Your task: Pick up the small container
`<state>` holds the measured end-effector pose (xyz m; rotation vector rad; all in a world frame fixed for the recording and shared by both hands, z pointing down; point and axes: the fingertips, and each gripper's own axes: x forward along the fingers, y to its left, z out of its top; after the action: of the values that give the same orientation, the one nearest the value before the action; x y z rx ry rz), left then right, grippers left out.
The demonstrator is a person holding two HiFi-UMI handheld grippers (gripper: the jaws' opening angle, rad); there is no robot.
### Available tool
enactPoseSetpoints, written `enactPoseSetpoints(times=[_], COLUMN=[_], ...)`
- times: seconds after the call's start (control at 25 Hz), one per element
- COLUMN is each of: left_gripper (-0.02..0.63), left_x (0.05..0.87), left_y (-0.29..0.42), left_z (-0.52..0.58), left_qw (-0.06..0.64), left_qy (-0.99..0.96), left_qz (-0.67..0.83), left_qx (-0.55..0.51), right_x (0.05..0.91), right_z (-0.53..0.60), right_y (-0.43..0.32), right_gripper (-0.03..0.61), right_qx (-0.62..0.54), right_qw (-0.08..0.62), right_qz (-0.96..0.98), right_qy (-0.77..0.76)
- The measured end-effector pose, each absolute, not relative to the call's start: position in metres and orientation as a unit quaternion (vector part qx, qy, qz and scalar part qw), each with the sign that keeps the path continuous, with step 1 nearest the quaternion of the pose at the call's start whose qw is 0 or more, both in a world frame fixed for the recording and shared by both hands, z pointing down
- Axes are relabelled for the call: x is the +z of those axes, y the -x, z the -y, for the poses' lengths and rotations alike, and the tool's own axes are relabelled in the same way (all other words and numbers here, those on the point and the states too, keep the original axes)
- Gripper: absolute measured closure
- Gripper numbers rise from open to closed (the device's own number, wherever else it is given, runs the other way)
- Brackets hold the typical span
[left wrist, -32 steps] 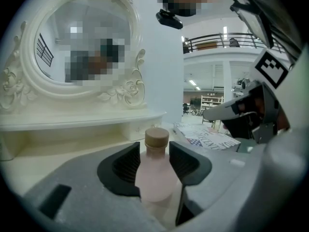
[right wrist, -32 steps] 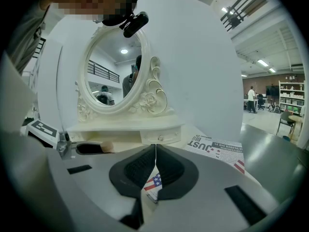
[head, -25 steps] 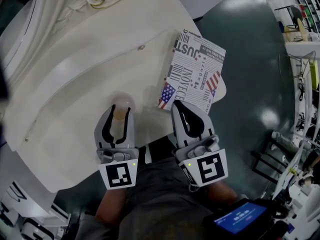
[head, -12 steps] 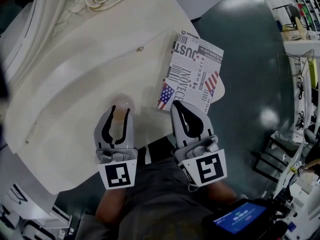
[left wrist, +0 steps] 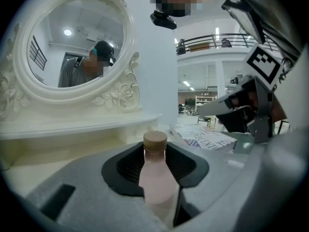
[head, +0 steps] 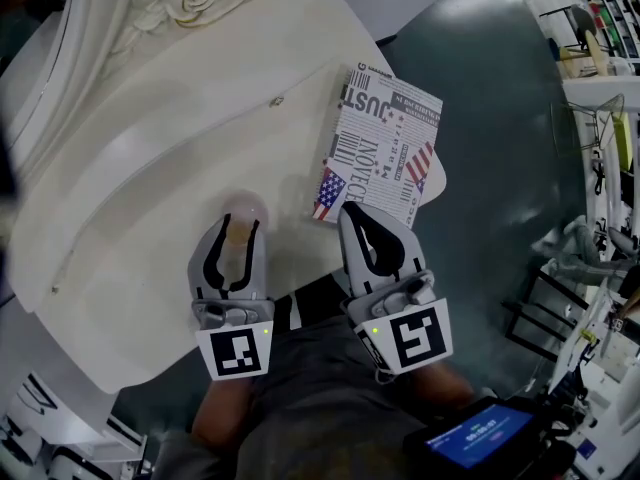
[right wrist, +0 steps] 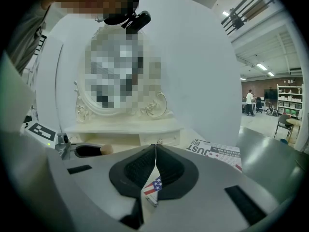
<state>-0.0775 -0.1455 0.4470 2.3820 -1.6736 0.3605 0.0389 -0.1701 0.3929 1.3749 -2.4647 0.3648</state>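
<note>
The small container (head: 238,232) is a pale pink bottle (left wrist: 157,180) with a tan cap. It stands upright between the jaws of my left gripper (head: 237,224), which is shut on its body near the front edge of the white dressing table (head: 140,198). In the left gripper view the cap rises just above the dark pads of the left gripper (left wrist: 155,151). My right gripper (head: 353,209) hovers beside it to the right, over the table's front corner. The jaws of the right gripper (right wrist: 155,147) are shut with nothing between them.
A printed booklet (head: 385,143) with a flag design lies on the table's right end, just beyond the right gripper. An ornate oval mirror (left wrist: 72,47) stands at the back. A small drawer knob (head: 277,101) sits mid-table. Dark floor (head: 500,118) lies to the right.
</note>
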Motion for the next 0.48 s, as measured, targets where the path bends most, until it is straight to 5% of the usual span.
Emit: enactPoseSetpoints(times=[0.48], left_gripper=[0.468], left_x=[0.4473], left_y=[0.0798], left_z=[0.1420], left_qw=[0.099], left_qy=[-0.811], left_qz=[0.563], left_qx=[0.126], right_x=[0.3887], right_z=[0.1695], right_y=[-0.0387], right_gripper=[0.565], right_qx=[0.119], right_qw=[0.147], right_qz=[0.856], right_qy=[-0.481])
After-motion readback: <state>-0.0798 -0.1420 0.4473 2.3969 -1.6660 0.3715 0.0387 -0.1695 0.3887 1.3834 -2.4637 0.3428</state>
